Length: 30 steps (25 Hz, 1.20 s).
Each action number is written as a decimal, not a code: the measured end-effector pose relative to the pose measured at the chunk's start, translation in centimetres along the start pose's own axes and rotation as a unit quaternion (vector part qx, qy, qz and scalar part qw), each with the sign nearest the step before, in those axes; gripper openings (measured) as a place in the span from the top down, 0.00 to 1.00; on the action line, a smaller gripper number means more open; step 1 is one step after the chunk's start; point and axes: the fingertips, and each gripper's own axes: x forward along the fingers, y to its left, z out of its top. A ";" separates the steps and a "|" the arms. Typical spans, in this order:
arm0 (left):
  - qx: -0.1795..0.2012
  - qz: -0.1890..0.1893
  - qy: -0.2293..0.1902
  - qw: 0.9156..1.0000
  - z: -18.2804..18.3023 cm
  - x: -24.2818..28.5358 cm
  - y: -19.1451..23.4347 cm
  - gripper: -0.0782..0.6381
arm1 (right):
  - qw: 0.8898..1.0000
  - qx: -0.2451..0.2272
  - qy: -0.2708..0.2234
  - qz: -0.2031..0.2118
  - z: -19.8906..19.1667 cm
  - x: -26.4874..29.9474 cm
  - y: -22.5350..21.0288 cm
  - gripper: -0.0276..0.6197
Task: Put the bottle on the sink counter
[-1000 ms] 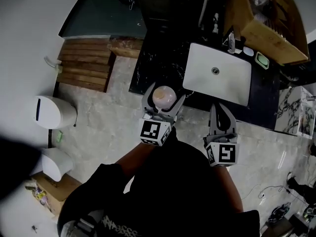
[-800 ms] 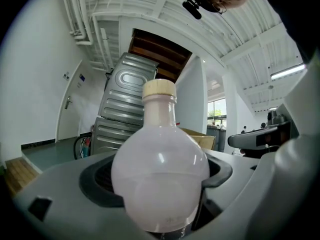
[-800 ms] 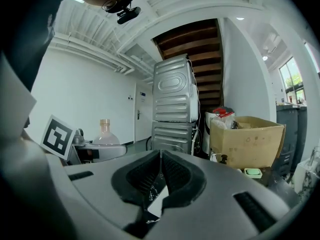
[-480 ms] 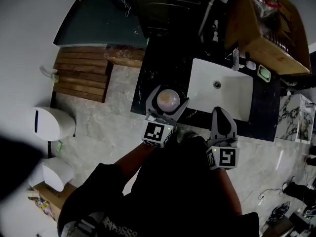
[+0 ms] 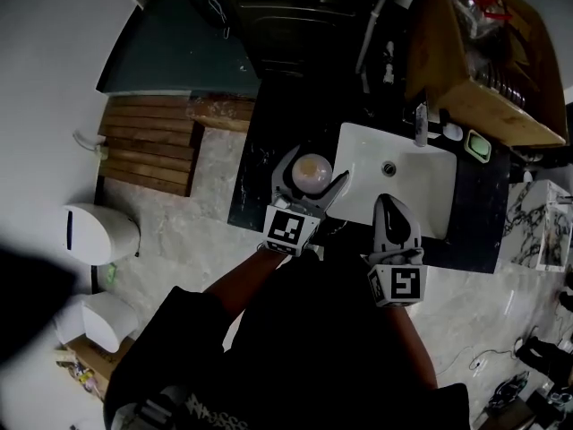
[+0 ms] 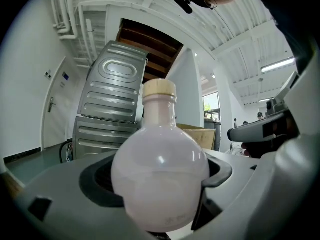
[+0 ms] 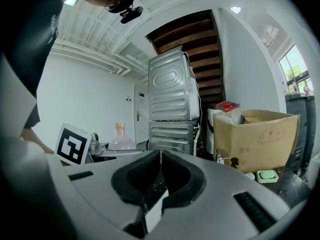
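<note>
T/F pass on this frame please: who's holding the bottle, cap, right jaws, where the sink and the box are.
1. The left gripper has its jaws closed on the bottle. True.
2. The bottle has no cap. False: a tan cap sits on its neck.
3. The right gripper holds its jaws wide apart. False: its jaws are together with nothing between them.
4. In the head view the white sink lies to the right of the bottle. True.
5. A cardboard box stands on the floor in front of the sink. False: it stands beyond the sink, on the far side from the person.
</note>
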 end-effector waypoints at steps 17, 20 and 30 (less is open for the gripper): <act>0.016 -0.001 0.050 0.999 -5.9 16.1 1.1 0.33 | 1.000 -0.003 0.008 0.006 -0.1 7.7 -9.3 0.90; 0.009 0.005 0.062 0.998 -7.7 18.2 1.4 0.33 | 1.000 0.001 0.014 0.010 -0.5 8.7 -10.1 0.90; -0.041 0.043 0.086 0.995 -11.9 23.7 1.4 0.33 | 0.999 0.008 0.032 0.013 -2.1 11.7 -13.0 0.90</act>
